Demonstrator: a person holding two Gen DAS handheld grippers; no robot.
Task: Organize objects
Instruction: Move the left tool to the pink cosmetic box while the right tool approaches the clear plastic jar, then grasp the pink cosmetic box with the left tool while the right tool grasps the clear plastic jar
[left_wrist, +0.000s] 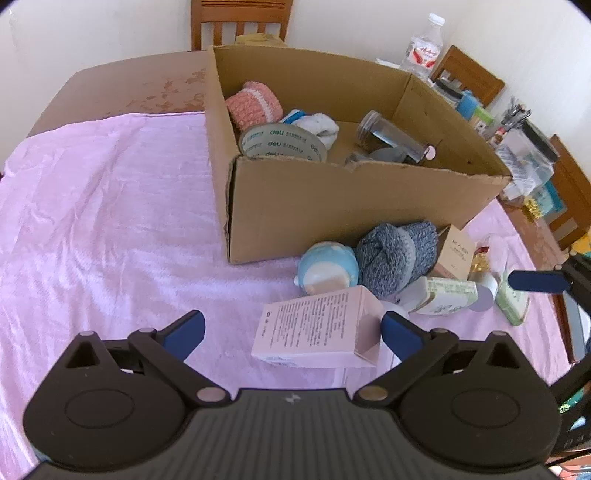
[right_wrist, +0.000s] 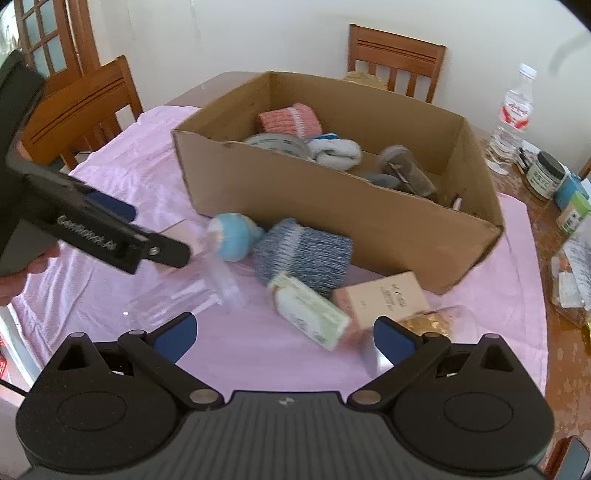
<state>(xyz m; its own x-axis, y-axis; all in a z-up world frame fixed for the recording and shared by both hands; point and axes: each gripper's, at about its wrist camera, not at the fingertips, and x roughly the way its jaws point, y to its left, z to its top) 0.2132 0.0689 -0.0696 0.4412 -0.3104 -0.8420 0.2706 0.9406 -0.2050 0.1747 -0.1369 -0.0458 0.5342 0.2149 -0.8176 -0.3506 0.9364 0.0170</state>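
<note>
A cardboard box (left_wrist: 332, 206) (right_wrist: 369, 221) stands on the pink cloth and holds a pink knit, a tape roll (left_wrist: 284, 144), a white sock and a clear jar (left_wrist: 391, 138). In front of it lie a pink carton (left_wrist: 317, 328), a blue round toy (left_wrist: 328, 267) (right_wrist: 236, 236), a blue-grey knit (left_wrist: 395, 254) (right_wrist: 306, 254), a green-white pack (right_wrist: 310, 314) and a beige carton (right_wrist: 384, 299). My left gripper (left_wrist: 291, 332) is open over the cloth, its right finger beside the pink carton. My right gripper (right_wrist: 284, 339) is open just before the green-white pack.
A water bottle (right_wrist: 513, 118), jars and clutter stand on the bare table to the right of the cloth. Wooden chairs (right_wrist: 395, 59) surround the table. The pink cloth (left_wrist: 110, 221) stretches left of the box.
</note>
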